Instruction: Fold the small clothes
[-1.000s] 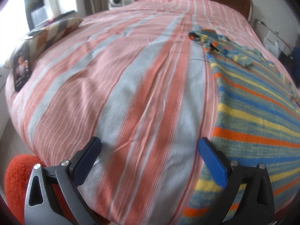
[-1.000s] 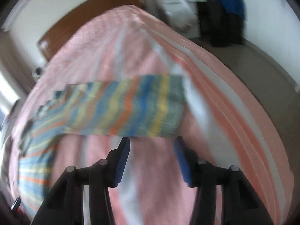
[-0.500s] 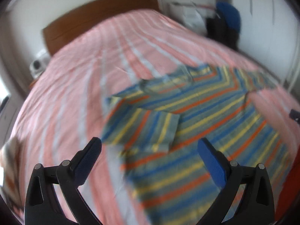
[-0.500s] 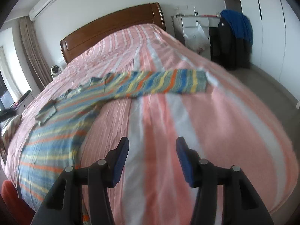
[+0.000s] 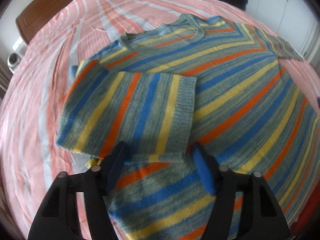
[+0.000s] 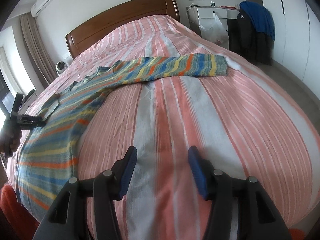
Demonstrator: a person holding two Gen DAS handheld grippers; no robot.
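Observation:
A striped sweater [image 5: 230,92] in blue, yellow, orange and grey-green lies flat on the bed [image 5: 60,46]. Its left sleeve [image 5: 130,110] is folded over the body. My left gripper [image 5: 160,156] hovers open just over the sweater, at the lower edge of that folded sleeve, holding nothing. In the right wrist view the sweater [image 6: 66,124] lies at the left, with its other sleeve [image 6: 180,68] stretched out straight across the bed. My right gripper [image 6: 162,172] is open and empty over bare bedspread [image 6: 240,120], well short of that sleeve. The left gripper also shows there [image 6: 41,121].
A wooden headboard [image 6: 124,16] stands at the far end. A white nightstand [image 6: 212,14] with a plastic bag, dark and blue clothes [image 6: 256,22] and white wardrobe doors are on the right. A small white camera device [image 6: 60,66] sits left of the bed. Something red [image 6: 8,202] is at the bed's near corner.
My left gripper swung from bare bedspread over to the sweater, came down close to the folded sleeve and narrowed its opening. My right gripper pulled back from the outstretched sleeve.

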